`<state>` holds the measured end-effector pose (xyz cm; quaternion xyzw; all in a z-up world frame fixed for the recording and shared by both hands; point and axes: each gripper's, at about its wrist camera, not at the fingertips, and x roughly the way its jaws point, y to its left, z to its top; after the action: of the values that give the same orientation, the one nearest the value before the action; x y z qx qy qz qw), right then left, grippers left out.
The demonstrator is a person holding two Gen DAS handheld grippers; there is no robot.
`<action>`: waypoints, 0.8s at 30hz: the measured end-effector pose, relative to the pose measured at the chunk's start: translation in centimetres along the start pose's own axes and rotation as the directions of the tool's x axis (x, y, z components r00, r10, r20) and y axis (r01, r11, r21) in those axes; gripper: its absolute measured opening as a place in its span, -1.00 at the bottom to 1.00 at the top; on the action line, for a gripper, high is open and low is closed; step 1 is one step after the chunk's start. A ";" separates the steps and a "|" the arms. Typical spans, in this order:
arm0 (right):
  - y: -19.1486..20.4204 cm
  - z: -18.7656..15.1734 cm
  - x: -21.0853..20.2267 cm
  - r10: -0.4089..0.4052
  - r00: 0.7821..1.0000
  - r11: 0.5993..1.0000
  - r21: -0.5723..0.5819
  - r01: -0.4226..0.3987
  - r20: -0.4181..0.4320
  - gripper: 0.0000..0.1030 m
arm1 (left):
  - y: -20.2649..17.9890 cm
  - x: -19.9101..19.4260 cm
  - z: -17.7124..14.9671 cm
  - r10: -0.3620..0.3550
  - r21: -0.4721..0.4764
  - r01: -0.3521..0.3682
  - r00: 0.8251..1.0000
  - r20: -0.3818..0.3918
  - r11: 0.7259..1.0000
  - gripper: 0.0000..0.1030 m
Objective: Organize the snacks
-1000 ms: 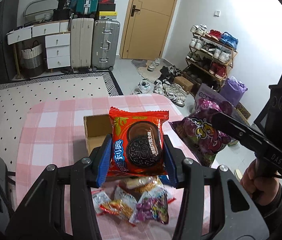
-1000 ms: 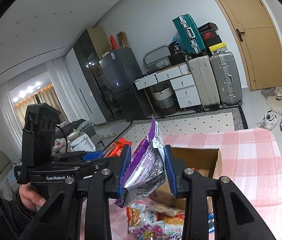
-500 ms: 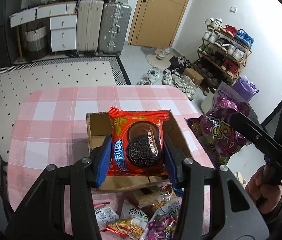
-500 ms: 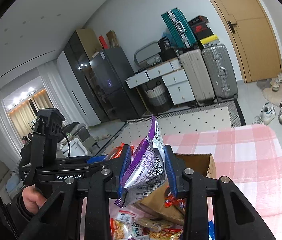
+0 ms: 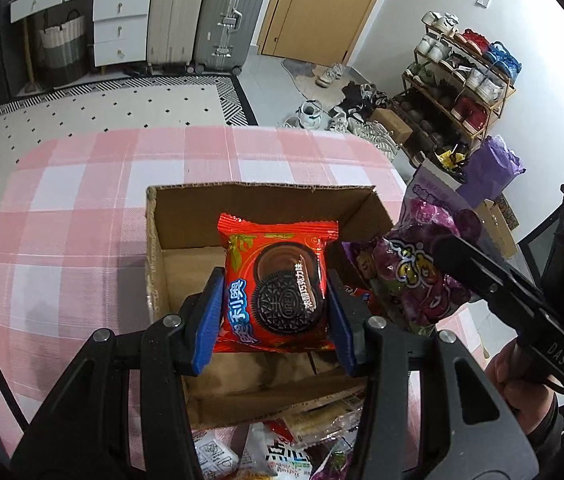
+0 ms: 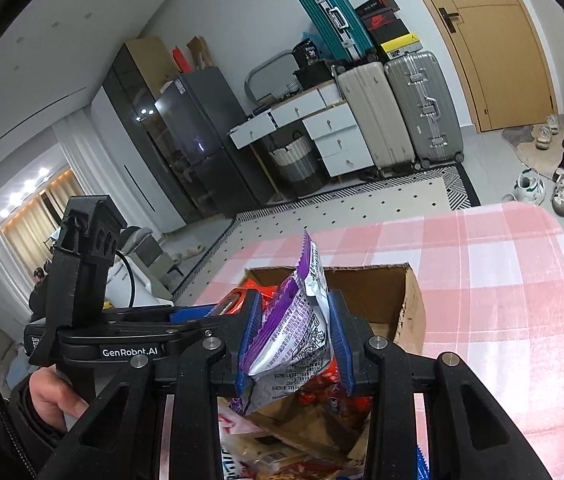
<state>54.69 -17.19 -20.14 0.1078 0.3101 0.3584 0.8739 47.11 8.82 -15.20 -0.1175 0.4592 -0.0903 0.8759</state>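
My left gripper (image 5: pixel 275 316) is shut on a red Oreo packet (image 5: pixel 277 284), its blue pads pressing both sides, and holds it over the open cardboard box (image 5: pixel 257 190) on the pink checked tablecloth (image 5: pixel 81 208). My right gripper (image 6: pixel 294 340) is shut on a purple snack bag (image 6: pixel 294 340), held upright just before the box (image 6: pixel 406 300). In the left wrist view that purple bag (image 5: pixel 414 276) hangs at the box's right edge in the other gripper. The box floor looks bare where it shows.
Several loose snack packets (image 5: pixel 282 452) lie on the table in front of the box. A person's hand (image 6: pixel 49 400) holds the left tool. Suitcases (image 5: pixel 201 16), white drawers (image 5: pixel 117 20) and a shoe rack (image 5: pixel 462 80) stand beyond the table on the floor.
Both grippers have moved forward and down with their packets. The Oreo packet now hangs over the box's inside, and the purple bag has come up to the box's right edge.
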 end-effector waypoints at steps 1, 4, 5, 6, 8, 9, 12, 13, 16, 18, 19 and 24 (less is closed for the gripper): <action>-0.1 -0.1 0.3 -0.002 1.000 1.000 -0.003 0.002 -0.003 -0.36 | 0.0 0.4 0.0 0.000 0.001 0.000 1.000 -0.003 1.000 -0.14; -0.2 -0.3 1.0 -0.013 1.000 1.000 -0.014 0.013 -0.013 -0.35 | 0.2 1.4 -0.1 -0.008 0.004 0.008 1.000 -0.011 1.000 -0.14; -0.3 -0.3 1.2 -0.018 1.000 1.000 -0.018 0.018 -0.014 -0.35 | 0.1 1.5 0.0 -0.013 0.006 0.013 1.000 -0.013 1.000 -0.14; -0.3 -0.4 1.3 -0.024 1.000 0.999 -0.024 0.024 -0.015 -0.34 | 0.0 1.6 0.0 -0.012 0.008 0.012 1.000 -0.014 1.000 -0.14; -0.3 -0.5 1.4 -0.027 1.000 0.999 -0.032 0.026 -0.016 -0.29 | -0.2 1.5 0.0 -0.015 0.017 0.015 1.000 -0.007 1.000 -0.13; -0.3 -0.4 1.2 -0.027 1.000 0.999 -0.035 0.027 -0.013 -0.28 | -0.4 1.2 0.0 -0.021 0.024 0.021 1.000 -0.001 0.999 -0.04; 0.2 -0.2 0.5 -0.033 0.999 0.998 -0.045 0.034 0.010 0.01 | -0.8 0.4 0.0 -0.003 0.035 0.002 1.000 0.021 0.999 0.53; 0.4 -0.1 0.2 -0.039 0.999 0.998 -0.054 0.040 0.019 0.02 | -0.9 -0.1 -0.1 -0.004 0.035 0.003 0.999 0.037 0.999 0.54; 0.8 0.3 -1.1 -0.047 0.998 0.997 -0.060 0.050 0.048 0.03 | -1.0 -1.4 -0.3 0.006 0.030 -0.007 0.999 0.053 1.000 0.55; 1.1 0.4 -2.4 -0.041 0.997 0.998 -0.054 0.045 0.072 0.13 | -1.2 -2.4 -0.7 0.005 0.031 -0.007 0.998 0.063 1.000 0.55; 1.2 0.4 -2.9 -0.049 0.995 0.997 -0.054 0.053 0.082 0.22 | -1.3 -2.8 -0.9 0.012 0.030 -0.014 0.998 0.068 0.999 0.55; 2.3 0.0 -5.5 -0.050 0.992 0.996 -0.061 0.057 0.115 0.25 | -2.0 -5.9 -2.2 0.015 0.027 -0.018 0.996 0.089 0.999 0.55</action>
<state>50.38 -19.39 -16.62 0.0915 0.2509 0.3379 0.9025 41.82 8.21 -11.21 -0.1054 0.4193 -0.0842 0.8978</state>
